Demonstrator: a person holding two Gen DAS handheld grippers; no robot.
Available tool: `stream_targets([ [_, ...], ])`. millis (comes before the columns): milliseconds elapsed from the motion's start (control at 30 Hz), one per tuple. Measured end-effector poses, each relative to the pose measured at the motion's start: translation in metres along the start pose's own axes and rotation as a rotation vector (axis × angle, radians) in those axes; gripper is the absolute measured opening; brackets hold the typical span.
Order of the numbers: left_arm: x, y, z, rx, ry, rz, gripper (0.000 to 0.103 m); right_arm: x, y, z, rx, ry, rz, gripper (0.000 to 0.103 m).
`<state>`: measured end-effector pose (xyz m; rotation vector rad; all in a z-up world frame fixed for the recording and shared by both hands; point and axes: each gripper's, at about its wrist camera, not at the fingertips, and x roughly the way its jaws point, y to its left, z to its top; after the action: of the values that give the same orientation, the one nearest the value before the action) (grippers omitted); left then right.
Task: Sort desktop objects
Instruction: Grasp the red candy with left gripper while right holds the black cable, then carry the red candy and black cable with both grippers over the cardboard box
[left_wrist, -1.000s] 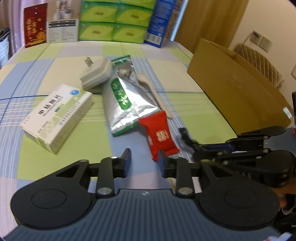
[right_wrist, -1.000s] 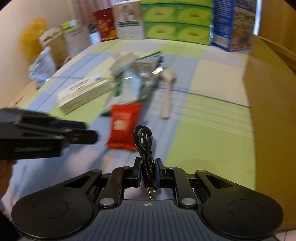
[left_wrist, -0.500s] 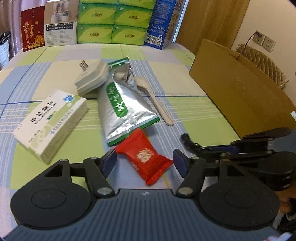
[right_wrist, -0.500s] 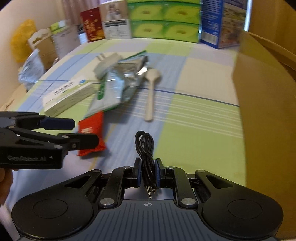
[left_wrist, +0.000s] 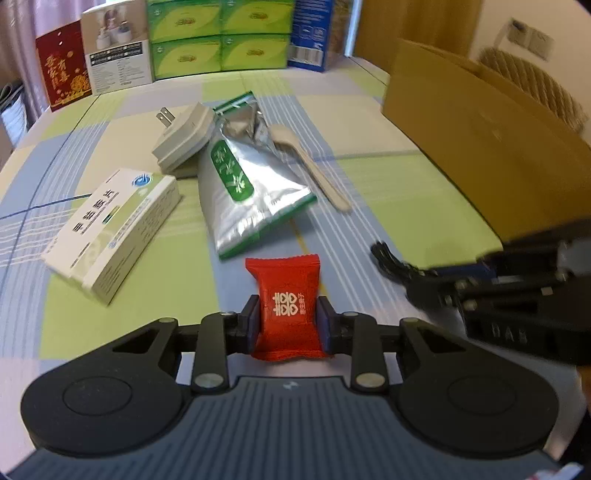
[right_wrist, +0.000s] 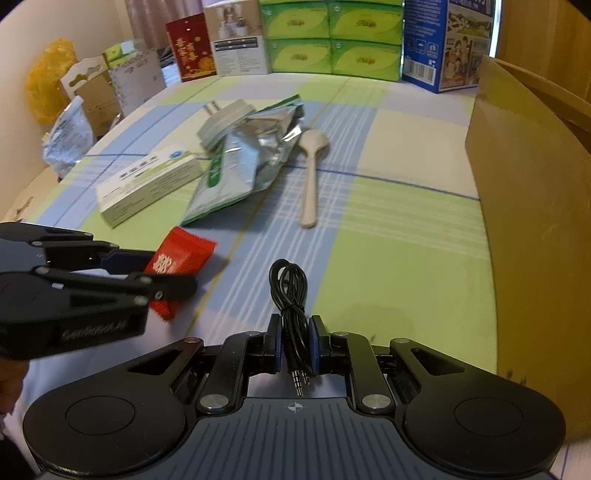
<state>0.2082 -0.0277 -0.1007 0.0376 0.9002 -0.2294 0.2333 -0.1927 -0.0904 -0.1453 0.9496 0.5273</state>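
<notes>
Checked green-and-blue tablecloth (left_wrist: 369, 122), medicine box (left_wrist: 114, 229), foil pouch (left_wrist: 247, 184), plug adapter (left_wrist: 183, 138), spoon (left_wrist: 310, 162), cardboard box (left_wrist: 480, 147)

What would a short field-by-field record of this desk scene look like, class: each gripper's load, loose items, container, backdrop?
left gripper: shut on red candy packet
right gripper: shut on black audio cable
loose on tablecloth: white medicine box, silver foil pouch, white plug adapter, pale spoon
overlaps: adapter leans on pouch's edge
container: cardboard box at right edge, contents not visible
backdrop: green tissue boxes stacked at far end
</notes>
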Motion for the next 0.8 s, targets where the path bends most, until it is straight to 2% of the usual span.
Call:
stream_targets([
  [133,-0.012,-0.002,-0.015,0.034,-0.008,0.021,0.028,-0.004,0.006,-0.009,-0.01,-0.024,-0.008,0.013],
  [167,-0.014,-0.003,-0.017,0.04,-0.015,0.028,0.032,-0.004,0.007,-0.009,-0.013,-0.028,-0.013,0.019],
  [200,-0.016,-0.003,-0.018,0.044,-0.022,0.036,0.036,-0.004,0.007,-0.009,-0.018,-0.032,-0.02,0.031],
  [233,-0.017,-0.002,-0.019,0.048,-0.032,0.045,0.042,-0.003,0.007,-0.009,-0.025,-0.035,-0.025,0.038],
  [267,-0.019,-0.001,-0.02,0.046,-0.04,0.05,0.043,-0.002,0.007,-0.009,-0.035,-0.038,-0.032,0.042],
  [633,-0.012,-0.002,-0.022,0.048,-0.067,0.041,0.043,0.006,0.015,-0.009,-0.118,-0.055,-0.032,0.041],
  [800,-0.012,-0.005,-0.023,0.058,-0.069,0.037,0.043,0.0,0.015,-0.013,-0.116,-0.039,-0.038,0.032],
])
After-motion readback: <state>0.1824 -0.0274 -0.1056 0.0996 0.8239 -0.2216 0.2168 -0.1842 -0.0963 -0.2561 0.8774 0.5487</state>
